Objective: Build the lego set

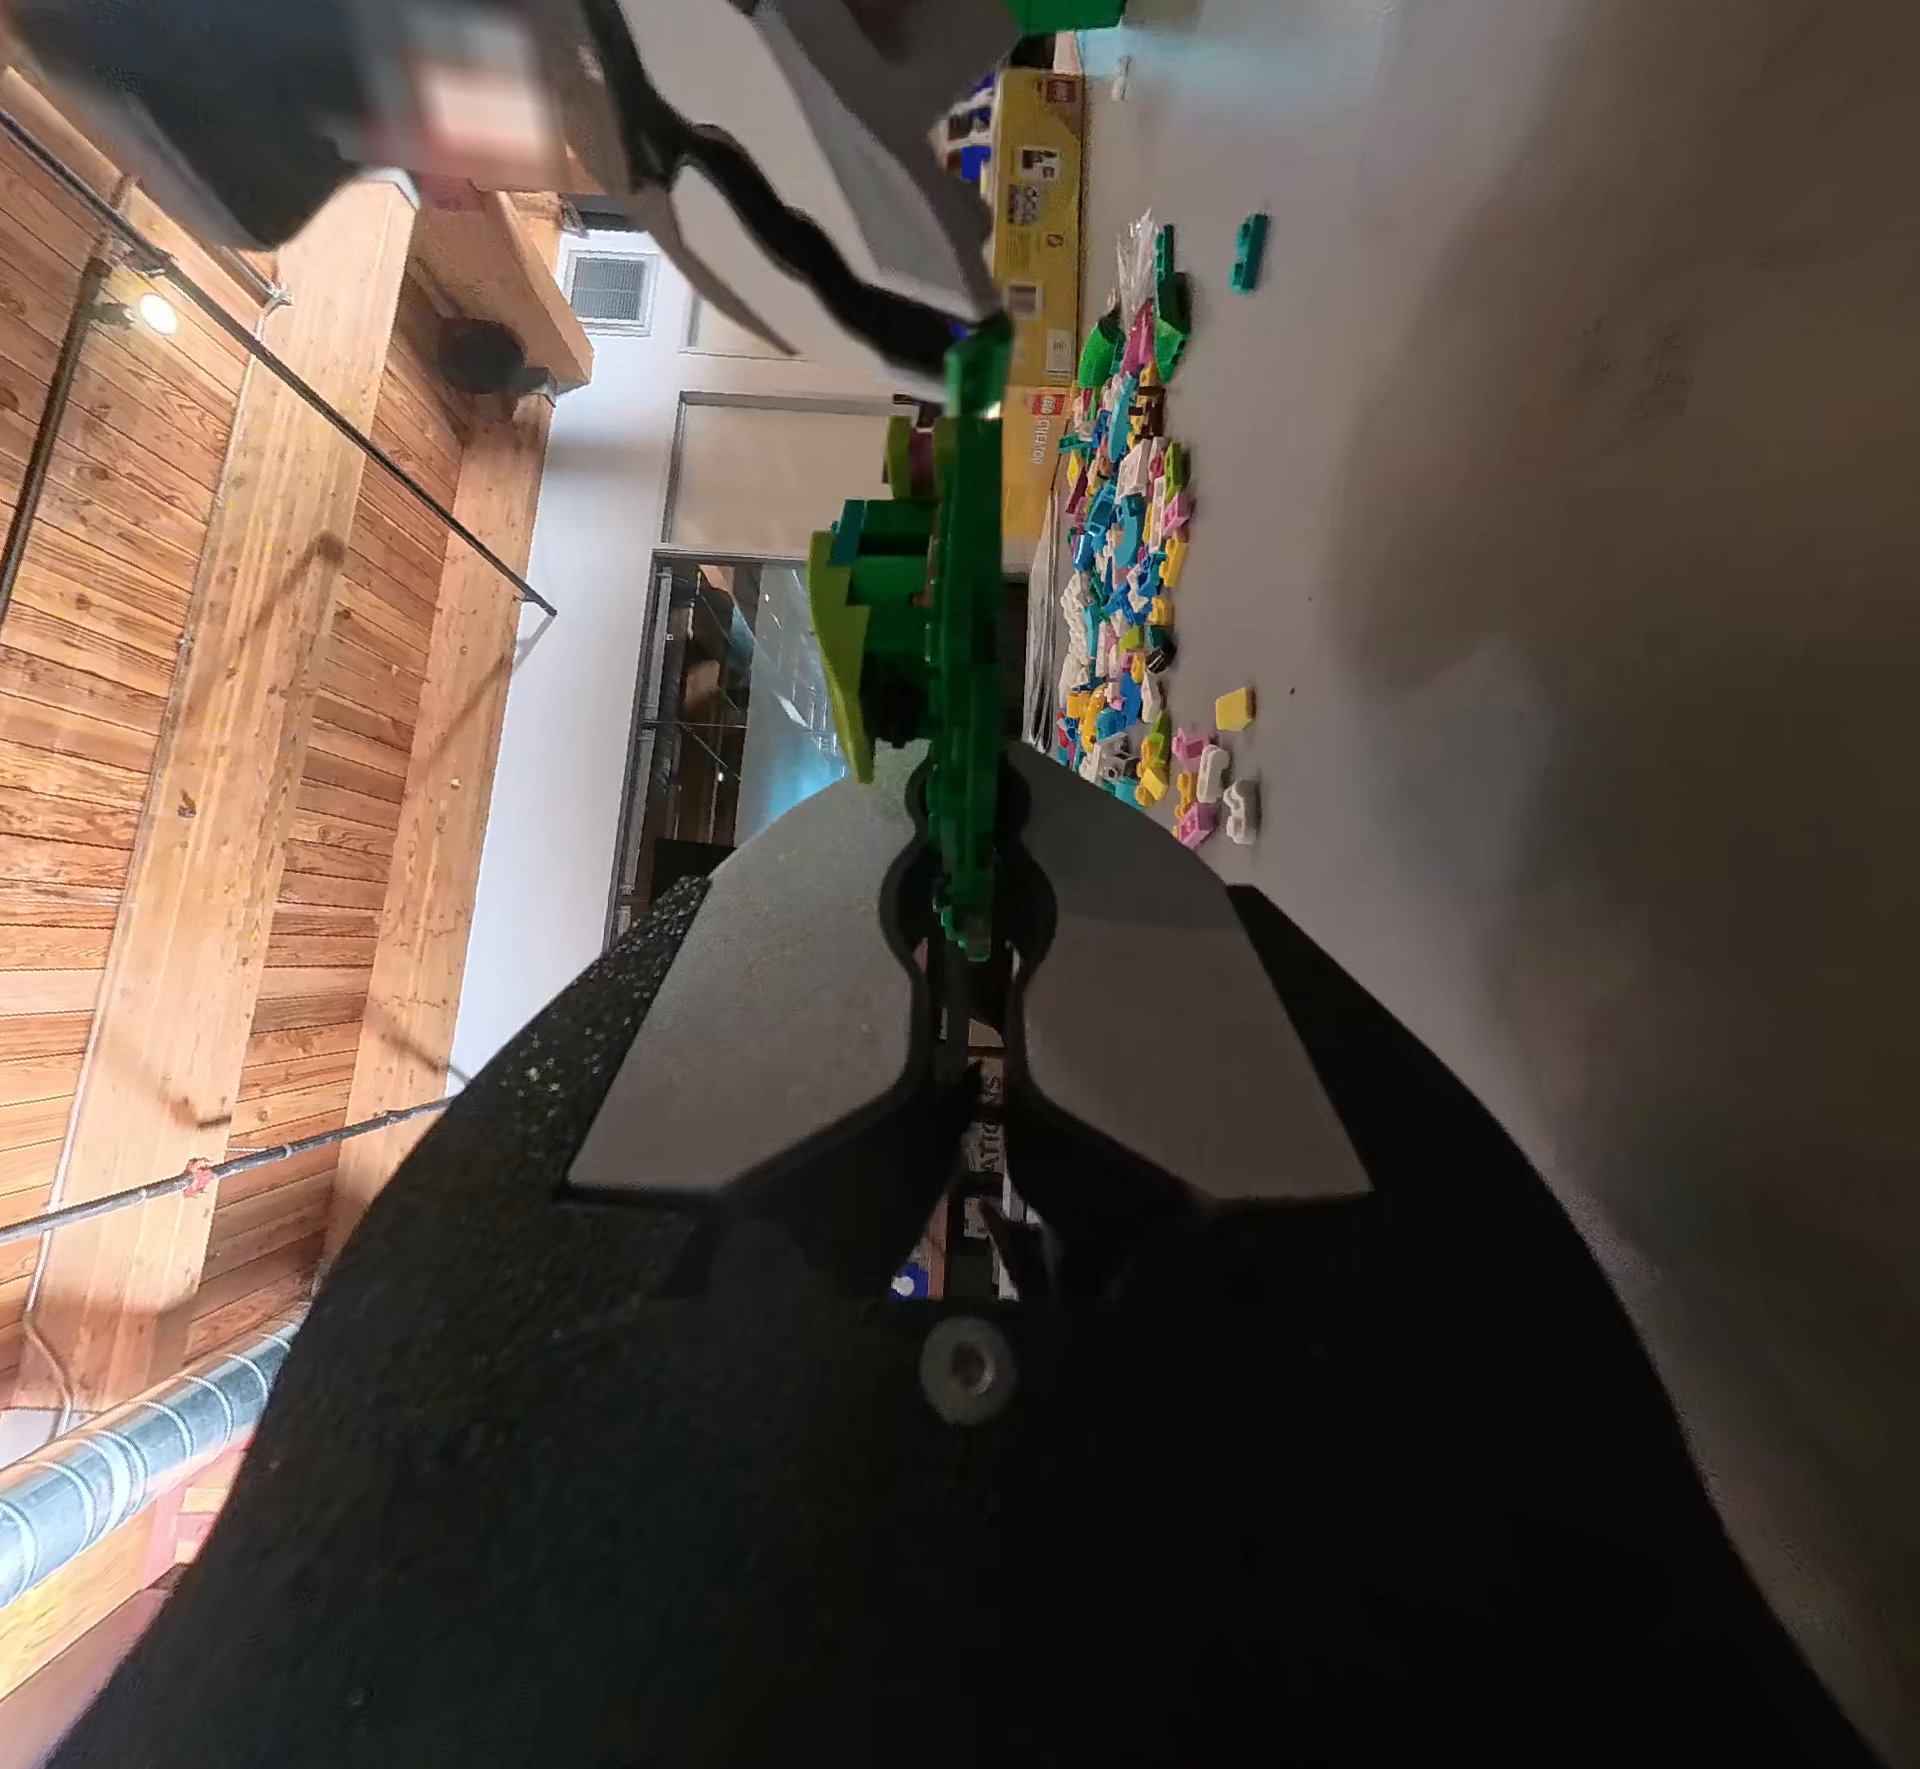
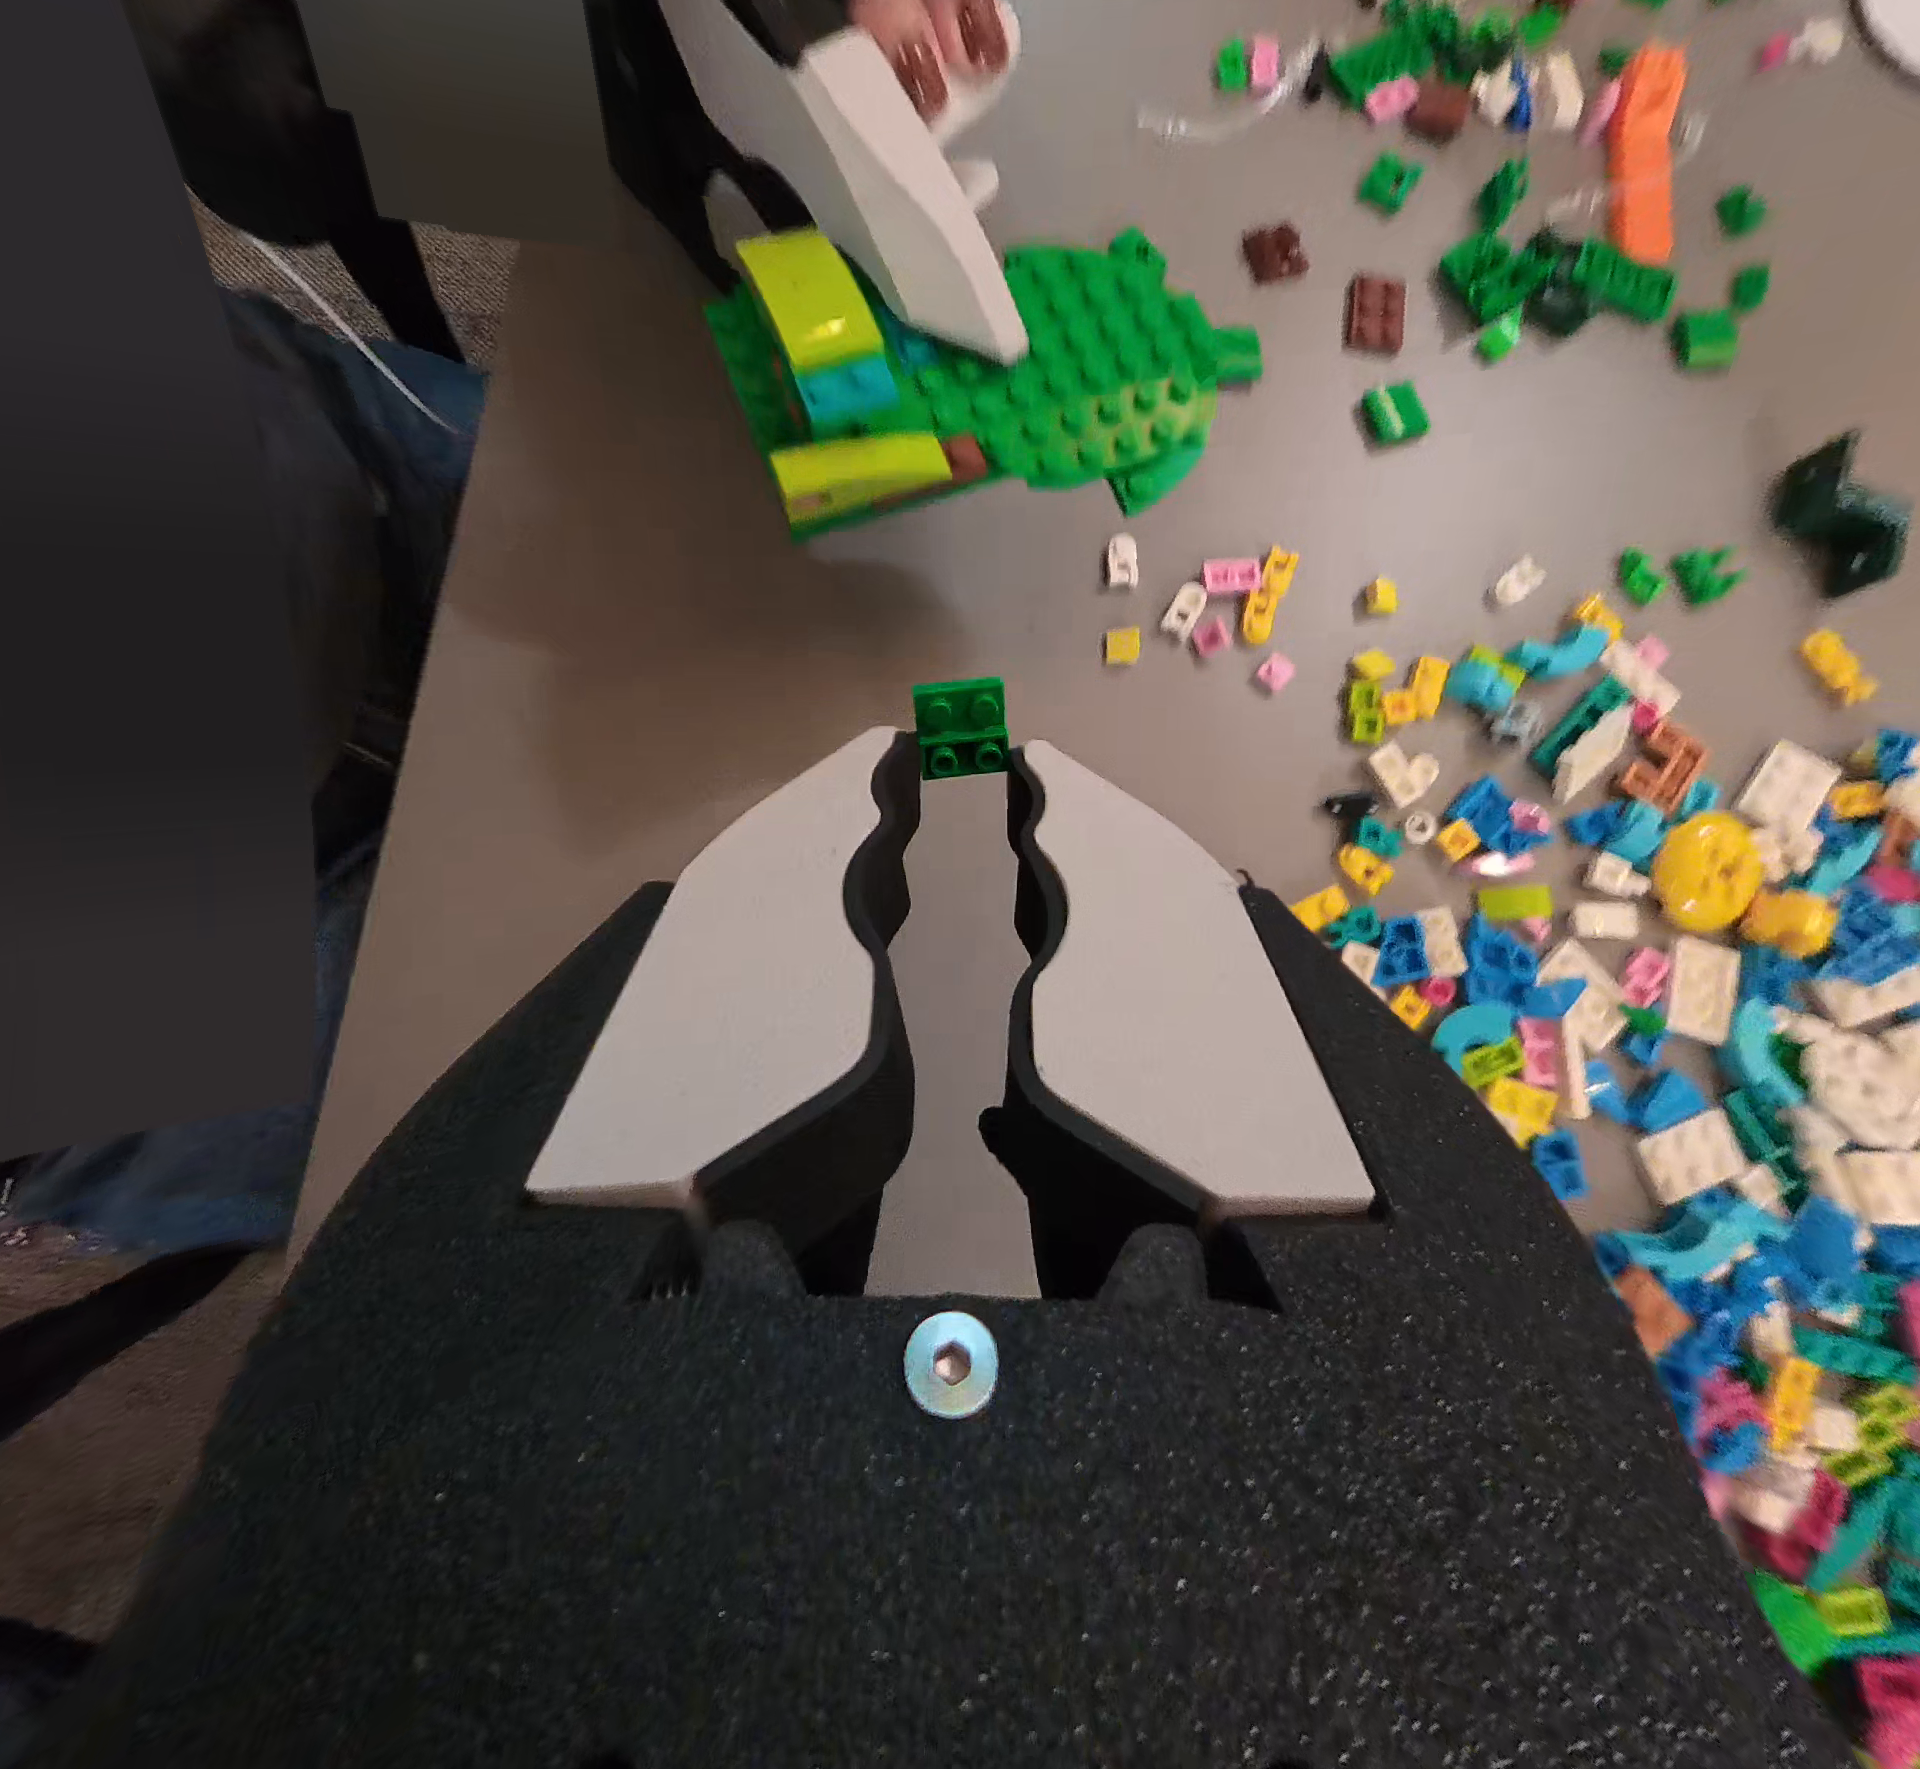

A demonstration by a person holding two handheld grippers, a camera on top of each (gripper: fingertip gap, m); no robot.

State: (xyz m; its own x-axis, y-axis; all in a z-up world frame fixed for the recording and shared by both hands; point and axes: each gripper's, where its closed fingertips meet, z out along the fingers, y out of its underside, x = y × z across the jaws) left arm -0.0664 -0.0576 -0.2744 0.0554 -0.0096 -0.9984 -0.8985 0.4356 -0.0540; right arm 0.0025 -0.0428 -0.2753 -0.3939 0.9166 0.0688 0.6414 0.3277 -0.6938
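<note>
The green lego build (image 2: 1101,369) is a studded green plate with lime and teal bricks at one end. My left gripper (image 1: 961,784) is shut on it and holds it above the grey table; the plate shows edge-on (image 1: 961,628) in the left wrist view. In the right wrist view one white finger (image 2: 914,244) of the left gripper lies over the plate. My right gripper (image 2: 961,748) is shut on a small green studded brick (image 2: 961,732) at its fingertips, in front of the build and apart from it. The right gripper (image 1: 935,306) also shows blurred in the left wrist view, by the plate's far end.
A large pile of loose blue, white, yellow and pink bricks (image 2: 1662,992) lies at the right. Green bricks (image 2: 1507,57), an orange piece (image 2: 1647,150) and brown bricks (image 2: 1377,311) lie farther back. A yellow box (image 1: 1039,192) stands behind. The table edge (image 2: 447,680) runs along the left. There is about 8 cm between the tips of the two grippers.
</note>
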